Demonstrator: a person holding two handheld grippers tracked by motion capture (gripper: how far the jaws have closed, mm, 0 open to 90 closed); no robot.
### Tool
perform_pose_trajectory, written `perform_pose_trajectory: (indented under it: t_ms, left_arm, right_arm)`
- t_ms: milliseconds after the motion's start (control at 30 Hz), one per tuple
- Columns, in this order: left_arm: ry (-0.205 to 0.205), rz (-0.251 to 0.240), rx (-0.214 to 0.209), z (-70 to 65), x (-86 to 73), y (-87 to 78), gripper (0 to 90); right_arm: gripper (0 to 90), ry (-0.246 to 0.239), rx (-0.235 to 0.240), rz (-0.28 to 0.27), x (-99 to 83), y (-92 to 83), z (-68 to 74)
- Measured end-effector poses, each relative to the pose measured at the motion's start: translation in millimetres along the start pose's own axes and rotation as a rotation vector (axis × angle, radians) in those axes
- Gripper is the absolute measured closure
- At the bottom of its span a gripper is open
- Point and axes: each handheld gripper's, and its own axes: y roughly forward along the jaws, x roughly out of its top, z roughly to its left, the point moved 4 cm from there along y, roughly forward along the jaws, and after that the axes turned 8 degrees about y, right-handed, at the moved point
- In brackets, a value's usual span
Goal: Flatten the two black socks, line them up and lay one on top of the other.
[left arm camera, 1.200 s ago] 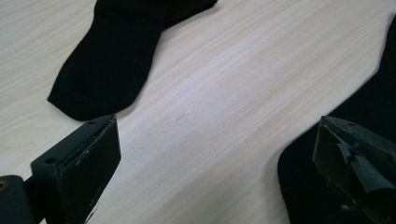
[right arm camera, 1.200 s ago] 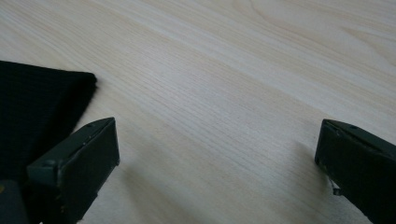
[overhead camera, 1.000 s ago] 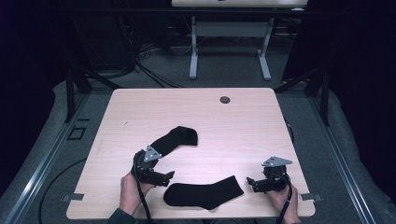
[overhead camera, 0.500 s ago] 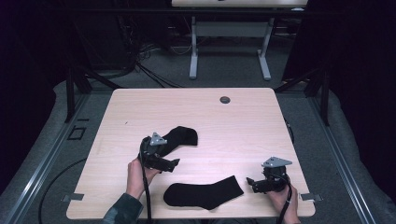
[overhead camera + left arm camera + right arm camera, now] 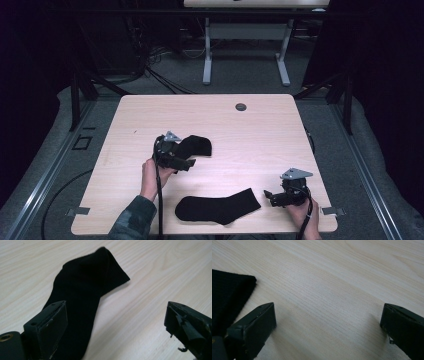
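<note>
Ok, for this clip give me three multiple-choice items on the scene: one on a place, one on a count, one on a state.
1. Where does the flat black sock lie?
A. near the table's front edge
B. by the far edge
C. on the floor

2. How many black socks are on the light wooden table?
A. one
B. two
C. three

3. How stand the left tool's jaws?
A. shut on a sock
B. shut on nothing
C. open

Answers: 1 A, the high view shows it near the front edge, between the hands. 2 B, that sock plus the crumpled black sock by the left tool. 3 C, the left gripper view shows a wide gap between the jaws, over the crumpled sock.
</note>
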Motion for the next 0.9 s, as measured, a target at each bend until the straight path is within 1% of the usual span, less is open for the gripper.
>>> perform_pose_trajectory:
  t_ms: [33, 67, 100, 133, 167, 233, 300, 367, 433, 467, 533, 567, 600, 633, 700, 800, 867, 900]
  left_arm:
    - [-0.008, 0.010, -0.007, 3.6, 4.0, 2.3, 5.8]
    - [-0.008, 0.010, -0.007, 3.6, 4.0, 2.3, 5.7]
    - [-0.019, 0.012, -0.007, 9.0, 10.2, 6.1, 6.2]
    - [-0.019, 0.012, -0.007, 9.0, 10.2, 6.1, 6.2]
    - [-0.030, 0.019, -0.017, 13.1, 15.9, 10.4, 6.3]
    - [-0.039, 0.040, -0.024, 15.9, 20.6, 14.3, 7.1]
    - [-0.052, 0.042, -0.032, 17.7, 25.9, 18.8, 7.4]
    - [-0.048, 0.060, -0.031, 18.4, 30.0, 23.7, 8.7]
    - [-0.049, 0.068, -0.032, 19.4, 33.3, 28.6, 9.6]
    - [-0.048, 0.075, -0.024, 20.0, 34.6, 31.1, 10.9]
    - [-0.040, 0.086, -0.012, 21.6, 36.1, 36.3, 12.0]
    - [-0.030, 0.101, -0.005, 22.4, 35.9, 38.8, 12.6]
    - [-0.035, 0.115, -0.008, 23.6, 35.5, 43.3, 13.1]
    - [-0.047, 0.118, -0.010, 24.7, 35.2, 46.5, 13.3]
    - [-0.055, 0.130, 0.002, 27.6, 34.7, 52.4, 14.5]
    - [-0.079, 0.140, 0.005, 30.8, 34.1, 61.1, 15.7]
    - [-0.080, 0.158, 0.006, 31.9, 33.2, 66.9, 17.7]
    - [-0.090, 0.161, 0.007, 31.9, 32.6, 69.9, 18.4]
  right_arm:
    - [0.0, 0.000, 0.000, 0.000, 0.0, 0.0, 0.0]
    - [0.0, 0.000, 0.000, -0.001, 0.0, 0.0, 0.0]
    - [0.0, 0.001, 0.000, -0.001, 0.0, 0.0, 0.0]
    - [0.0, 0.000, 0.000, -0.001, 0.0, 0.0, 0.0]
    - [0.0, -0.002, 0.002, -0.004, 0.0, 0.2, -0.2]
    - [0.0, -0.001, 0.001, -0.004, 0.0, 0.2, -0.2]
    - [0.1, 0.001, 0.002, -0.005, 0.0, 0.2, 0.0]
    - [0.3, -0.002, 0.000, -0.003, -0.1, 0.0, -0.3]
    - [0.5, 0.003, -0.003, -0.007, -0.1, -0.1, -0.1]
    - [0.5, 0.004, -0.001, -0.008, -0.2, -0.1, 0.1]
    - [0.7, 0.004, 0.000, -0.007, -0.2, -0.2, 0.1]
    - [0.7, 0.004, 0.000, -0.008, -0.2, -0.2, 0.1]
    - [0.8, 0.004, 0.000, -0.007, -0.2, -0.2, 0.1]
    - [0.8, 0.006, -0.001, -0.010, -0.3, -0.2, 0.2]
    - [0.8, 0.009, -0.001, -0.010, -0.5, -0.2, 0.5]
    - [1.1, 0.009, -0.001, -0.011, -0.5, -0.2, 0.4]
    - [1.5, 0.011, -0.002, -0.012, -0.4, -0.3, 0.3]
    - [1.5, 0.013, -0.002, -0.015, -0.4, -0.2, 0.3]
